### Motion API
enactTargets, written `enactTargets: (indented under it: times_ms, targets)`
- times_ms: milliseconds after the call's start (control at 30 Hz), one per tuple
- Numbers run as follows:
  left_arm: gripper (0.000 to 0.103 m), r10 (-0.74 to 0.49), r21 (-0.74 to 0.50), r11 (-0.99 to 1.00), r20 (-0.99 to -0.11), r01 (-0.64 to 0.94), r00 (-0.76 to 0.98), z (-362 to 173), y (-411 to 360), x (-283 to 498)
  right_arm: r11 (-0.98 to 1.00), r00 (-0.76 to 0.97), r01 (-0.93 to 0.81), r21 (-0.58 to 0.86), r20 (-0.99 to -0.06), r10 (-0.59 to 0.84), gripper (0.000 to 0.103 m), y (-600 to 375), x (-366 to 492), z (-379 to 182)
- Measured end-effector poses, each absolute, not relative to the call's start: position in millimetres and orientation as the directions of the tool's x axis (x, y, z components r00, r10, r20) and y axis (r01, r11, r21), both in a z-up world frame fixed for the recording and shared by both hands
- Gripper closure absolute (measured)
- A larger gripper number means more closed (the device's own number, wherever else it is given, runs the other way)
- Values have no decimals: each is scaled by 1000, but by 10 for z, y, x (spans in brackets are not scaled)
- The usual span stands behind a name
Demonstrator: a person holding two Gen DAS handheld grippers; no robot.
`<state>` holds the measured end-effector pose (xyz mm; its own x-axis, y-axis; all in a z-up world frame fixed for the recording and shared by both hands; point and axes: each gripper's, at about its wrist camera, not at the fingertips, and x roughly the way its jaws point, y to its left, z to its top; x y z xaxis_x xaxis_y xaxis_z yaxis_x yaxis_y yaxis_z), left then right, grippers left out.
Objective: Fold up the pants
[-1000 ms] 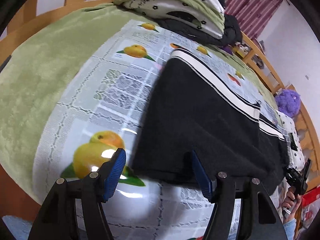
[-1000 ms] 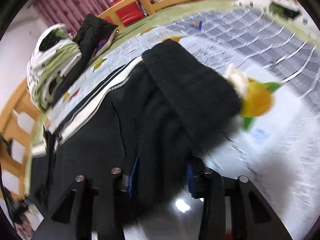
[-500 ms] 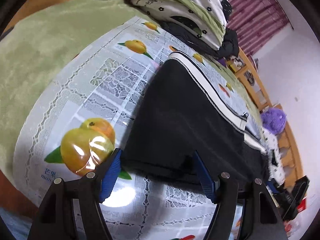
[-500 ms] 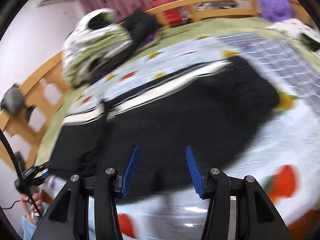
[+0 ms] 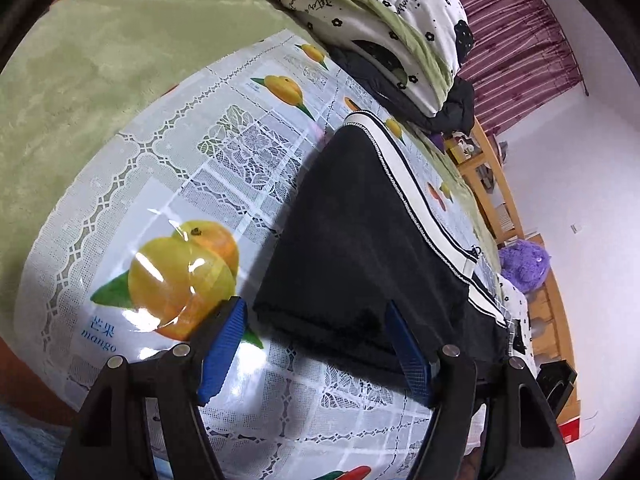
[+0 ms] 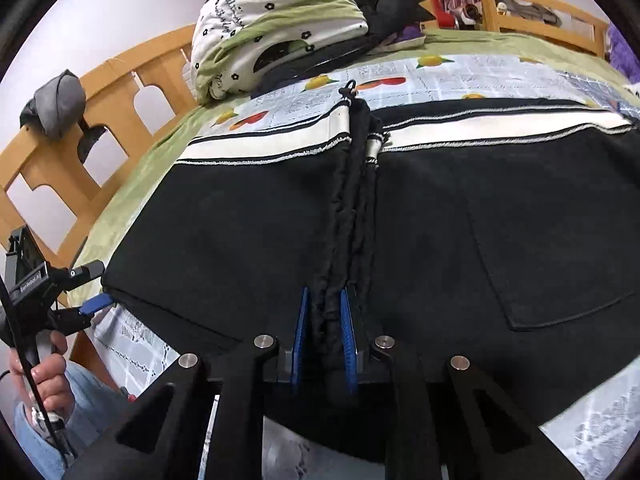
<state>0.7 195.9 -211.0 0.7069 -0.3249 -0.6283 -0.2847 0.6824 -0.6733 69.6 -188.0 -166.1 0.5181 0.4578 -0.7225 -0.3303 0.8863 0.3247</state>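
Left wrist view: the left gripper point(image 5: 316, 344) is holding its jaws wide around the near edge of the black fleece pants with a white side stripe point(image 5: 368, 240), which are lying flat on the fruit-printed plastic cloth point(image 5: 208, 184) covering the green bed point(image 5: 100, 52). In the right wrist view, the right gripper point(image 6: 325, 338) is pinching a bunched ridge of the pants between narrow jaws.

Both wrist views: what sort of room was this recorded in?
Most likely a bedroom: the pants lie on a bed with a wooden bed frame, folded bedding piled at one end, and a curtain behind.
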Motion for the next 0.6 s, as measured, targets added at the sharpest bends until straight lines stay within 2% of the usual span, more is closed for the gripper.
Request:
enactTargets:
  times_ms: [167,233,300,367,433,600]
  targets:
    - [35,-318,-650,708,-641,-274,699,-2099,1867,74,877,506,-290,383,-717,480,90,-1983,759,-1669]
    - [37,-296,-629,722,-658,-289,693,-2077,1838,120,883,505,-290,369,-725,469,84,-1955,747,-1670]
    - [50,-251,-593,734,-691,-332,678,-2043,1816,162,876,502,-290,384,-719,481,80,-1999,730,-1687]
    - [71,-189,-534,765,-721,-360,667,-1967,1788,193,860,497,-281,426,-702,510,79,-2109,705,-1653]
    - [85,-140,-466,827,-713,-316,687,-1756,1683,223,859,509,-272,434,-693,511,77,-2218,680,-1590]
    - [91,-28,-250,952,-644,-175,764,-1044,1023,334,906,581,-239,348,-697,421,73,-2597,579,-1441]
